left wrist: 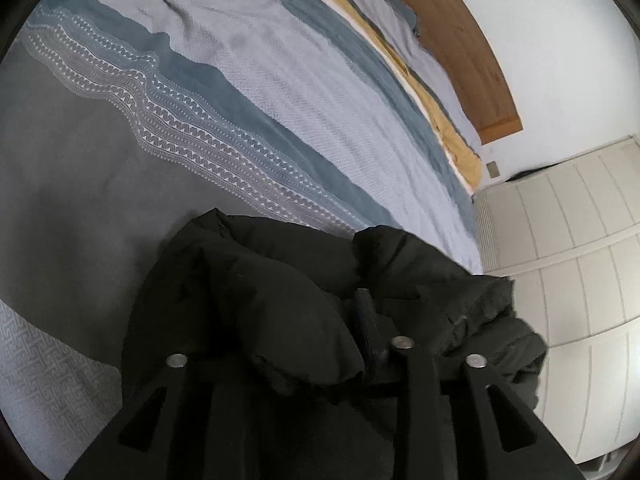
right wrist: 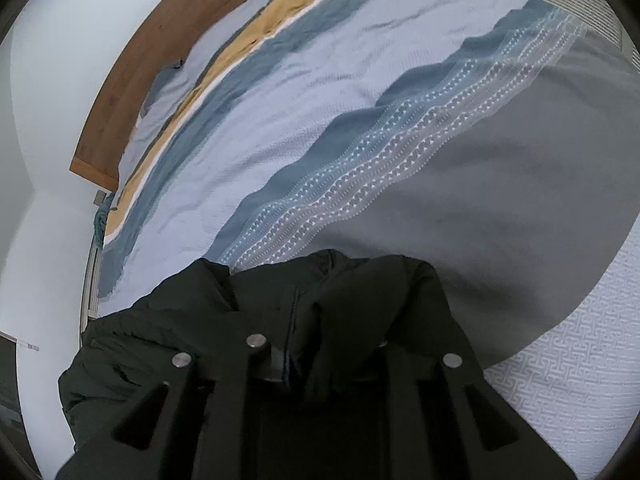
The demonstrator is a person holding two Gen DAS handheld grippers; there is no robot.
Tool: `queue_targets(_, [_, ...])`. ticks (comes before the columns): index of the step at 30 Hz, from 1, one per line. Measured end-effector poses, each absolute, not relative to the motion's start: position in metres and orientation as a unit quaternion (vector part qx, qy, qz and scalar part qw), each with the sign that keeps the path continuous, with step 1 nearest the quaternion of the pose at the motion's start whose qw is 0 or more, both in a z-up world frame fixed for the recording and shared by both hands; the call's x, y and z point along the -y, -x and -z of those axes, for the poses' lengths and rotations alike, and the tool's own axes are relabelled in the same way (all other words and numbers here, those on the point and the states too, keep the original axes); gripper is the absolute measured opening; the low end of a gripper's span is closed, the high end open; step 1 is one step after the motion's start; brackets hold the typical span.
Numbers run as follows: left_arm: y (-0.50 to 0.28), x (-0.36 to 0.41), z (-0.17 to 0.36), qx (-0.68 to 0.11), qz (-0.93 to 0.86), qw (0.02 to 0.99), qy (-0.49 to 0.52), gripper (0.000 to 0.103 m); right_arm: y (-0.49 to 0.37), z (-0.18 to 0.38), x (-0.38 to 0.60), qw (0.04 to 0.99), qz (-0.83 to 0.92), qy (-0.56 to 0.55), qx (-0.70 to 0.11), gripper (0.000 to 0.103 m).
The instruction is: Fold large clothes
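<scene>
A large black padded jacket (left wrist: 256, 288) hangs bunched over my left gripper (left wrist: 340, 332), above the bed. The left jaws are shut on a fold of the jacket; one dark finger (left wrist: 366, 320) shows, the other is buried in the cloth. In the right wrist view the same black jacket (right wrist: 192, 312) drapes over my right gripper (right wrist: 320, 344), whose jaws are shut on its fabric. The fingertips there are hidden by the cloth. Both grippers hold the jacket lifted over the near part of the bed.
The bed carries a striped cover (left wrist: 280, 92) in light blue, dark blue, grey and patterned bands (right wrist: 360, 160). A wooden headboard (left wrist: 452, 40) stands at the far end against a white wall. White panelled wardrobe doors (left wrist: 568, 240) stand beside the bed.
</scene>
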State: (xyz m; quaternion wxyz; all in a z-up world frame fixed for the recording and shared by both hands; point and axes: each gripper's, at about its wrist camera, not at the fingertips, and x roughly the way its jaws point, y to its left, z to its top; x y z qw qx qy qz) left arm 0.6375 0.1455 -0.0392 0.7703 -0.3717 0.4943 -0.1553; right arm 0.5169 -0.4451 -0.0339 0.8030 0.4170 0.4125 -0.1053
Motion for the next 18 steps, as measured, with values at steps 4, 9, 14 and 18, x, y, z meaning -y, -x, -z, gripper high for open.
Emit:
queue_targets(4, [-0.632,-0.153,0.019,-0.469,0.168,0.765,0.409,0.083,-0.511,0.023,0.452,0.792,0.086,-0.452,-0.402,0.041])
queue_targets(9, [-0.627,-0.169,-0.02,-0.441,0.145,0.78,0.419,0.102,-0.502,-0.015,0.461,0.802,0.091,-0.45,-0.383,0.074])
queue_targets(14, [-0.612,-0.175,-0.055,-0.436,0.108,0.809,0.379,0.102,-0.491,-0.056,0.463,0.822,0.089,-0.418,-0.377,0.075])
queue_targets(18, [-0.588,-0.158,-0.068,-0.451,0.075,0.829,0.321,0.102,-0.482,-0.078,0.442,0.84,0.075,-0.374,-0.385,0.075])
